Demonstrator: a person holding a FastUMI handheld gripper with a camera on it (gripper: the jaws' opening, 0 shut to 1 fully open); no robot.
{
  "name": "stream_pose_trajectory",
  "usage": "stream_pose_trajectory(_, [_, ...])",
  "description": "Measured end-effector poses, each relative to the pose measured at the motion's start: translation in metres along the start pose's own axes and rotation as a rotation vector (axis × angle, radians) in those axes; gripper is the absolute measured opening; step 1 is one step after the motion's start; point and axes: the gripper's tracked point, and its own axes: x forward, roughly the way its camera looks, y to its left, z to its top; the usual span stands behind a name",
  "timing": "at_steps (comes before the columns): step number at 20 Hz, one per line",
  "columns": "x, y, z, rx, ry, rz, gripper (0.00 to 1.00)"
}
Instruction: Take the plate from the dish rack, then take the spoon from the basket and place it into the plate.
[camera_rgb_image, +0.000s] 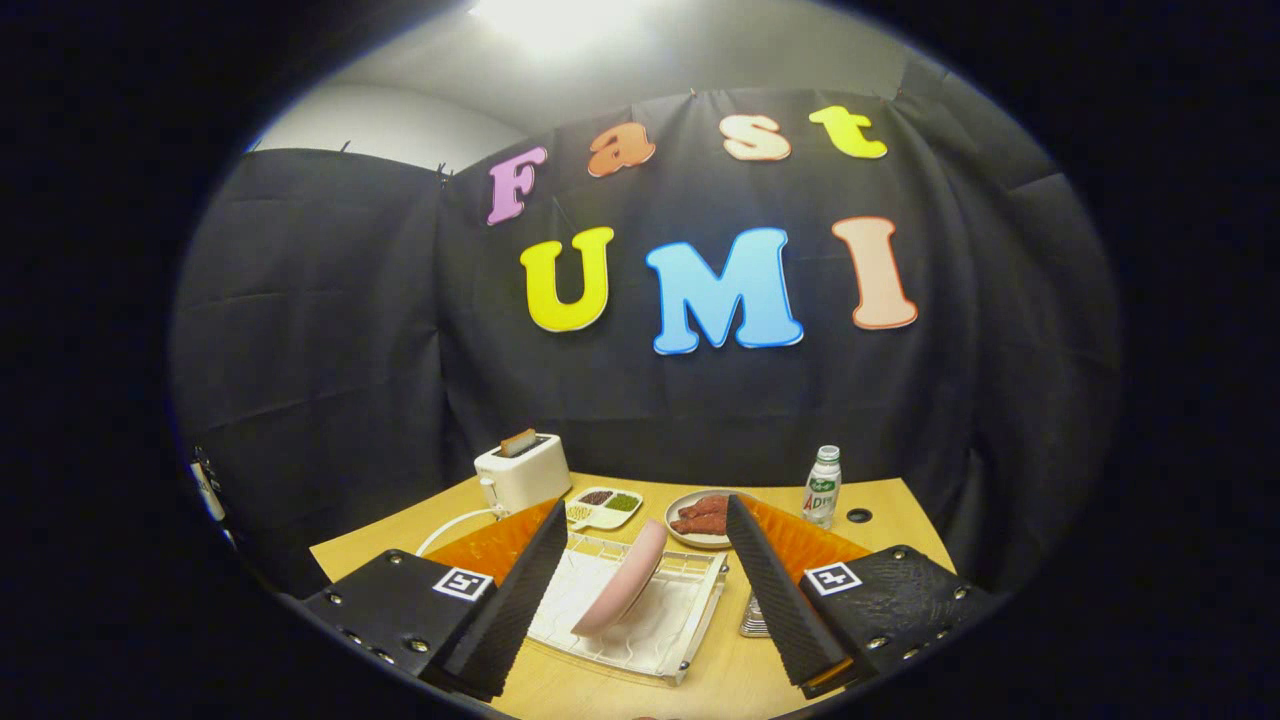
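- The round pink plate (622, 579) stands tilted on edge in the white wire dish rack (690, 625), between the claw's fingers and just ahead of them.
- The claw (640, 610) is spread wide, gripping nothing.
- A metal mesh basket (752, 617) sits on the wooden tabletop (890, 520) just beside the rack, partly hidden by the right finger (775, 590).

Black cloth wall (330, 330) behind wooden table (890, 505); pale ceiling above, bright ceiling light (545, 20).
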Motion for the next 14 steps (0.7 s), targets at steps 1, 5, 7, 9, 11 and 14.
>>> stream_pose_trajectory(1, [0.015,-0.001,-0.009,0.008,0.046,0.002,0.98])
stream_pose_trajectory(5, [0.065,-0.009,-0.044,0.048,0.194,-0.023,0.98])
stream_pose_trajectory(7, [0.084,-0.011,-0.061,0.059,0.261,-0.02,0.98])
stream_pose_trajectory(9, [0.101,-0.012,-0.081,0.084,0.344,-0.01,0.98])
stream_pose_trajectory(11, [0.113,-0.012,-0.104,0.116,0.445,-0.007,0.98])
stream_pose_trajectory(14, [0.127,-0.007,-0.131,0.154,0.572,0.01,0.98])
